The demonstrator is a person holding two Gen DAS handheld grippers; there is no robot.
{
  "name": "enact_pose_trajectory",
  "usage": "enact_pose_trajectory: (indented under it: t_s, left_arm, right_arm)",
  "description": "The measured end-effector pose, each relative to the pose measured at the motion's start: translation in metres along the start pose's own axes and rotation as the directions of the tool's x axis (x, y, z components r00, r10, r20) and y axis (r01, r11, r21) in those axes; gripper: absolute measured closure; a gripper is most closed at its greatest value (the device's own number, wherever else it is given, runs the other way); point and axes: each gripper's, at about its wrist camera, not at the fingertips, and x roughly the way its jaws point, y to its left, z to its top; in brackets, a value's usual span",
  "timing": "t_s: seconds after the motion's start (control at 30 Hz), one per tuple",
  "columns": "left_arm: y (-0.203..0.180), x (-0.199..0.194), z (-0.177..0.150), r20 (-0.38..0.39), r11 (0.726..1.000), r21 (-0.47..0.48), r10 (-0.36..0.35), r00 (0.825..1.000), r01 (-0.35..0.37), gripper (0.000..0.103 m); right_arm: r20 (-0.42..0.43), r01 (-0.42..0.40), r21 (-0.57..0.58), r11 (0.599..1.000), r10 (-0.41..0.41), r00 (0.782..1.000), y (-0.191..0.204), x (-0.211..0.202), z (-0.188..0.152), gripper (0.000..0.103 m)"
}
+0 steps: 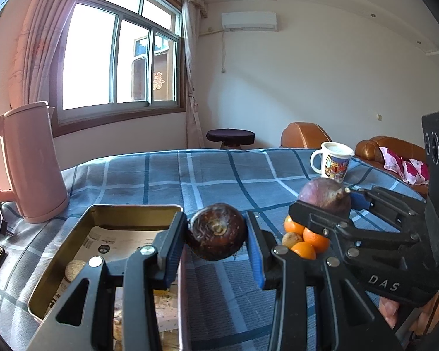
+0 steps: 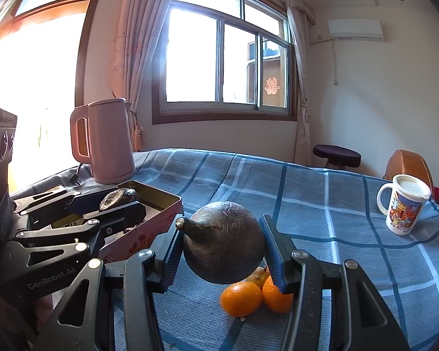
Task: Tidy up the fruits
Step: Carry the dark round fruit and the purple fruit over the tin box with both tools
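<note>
Dark fruit [image 1: 218, 235] is sitting clenched between the left gripper [image 1: 216, 245] jaws beside the tin [image 1: 131, 209], the right gripper [image 2: 222, 251] jaws are gripping a purple fruit [image 2: 224, 242], and oranges [image 2: 241, 298] are waiting below them.

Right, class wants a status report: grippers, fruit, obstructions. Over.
Left gripper shut on dark round fruit. Right gripper shut on purple pointed fruit. Oranges on cloth below. Tin beside, nothing blocking.

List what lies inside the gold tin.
The gold tin holds printed paper and a round biscuit-like piece. The left gripper covers its near end.
</note>
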Motion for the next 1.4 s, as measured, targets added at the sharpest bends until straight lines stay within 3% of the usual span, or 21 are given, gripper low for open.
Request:
enact_pose_trajectory:
  t_s: [0.67, 1.4]
  left_arm:
    - [0.03, -0.002, -0.002, -0.014, 0.999, -0.034, 0.035, 0.999, -0.035, 0.062]
    - [0.069, -0.006, -0.004, -0.043, 0.99, -0.07, 0.118, 0.992, -0.121, 0.062]
  right_arm:
    - [-0.019, -0.046, -0.034, 0.998, 0.046, 0.999, 0.029, 0.016, 0.011, 0.051]
    - [-0.031, -0.103, -0.081, 0.991, 0.1, 0.994, 0.063, 0.03, 0.031, 0.051]
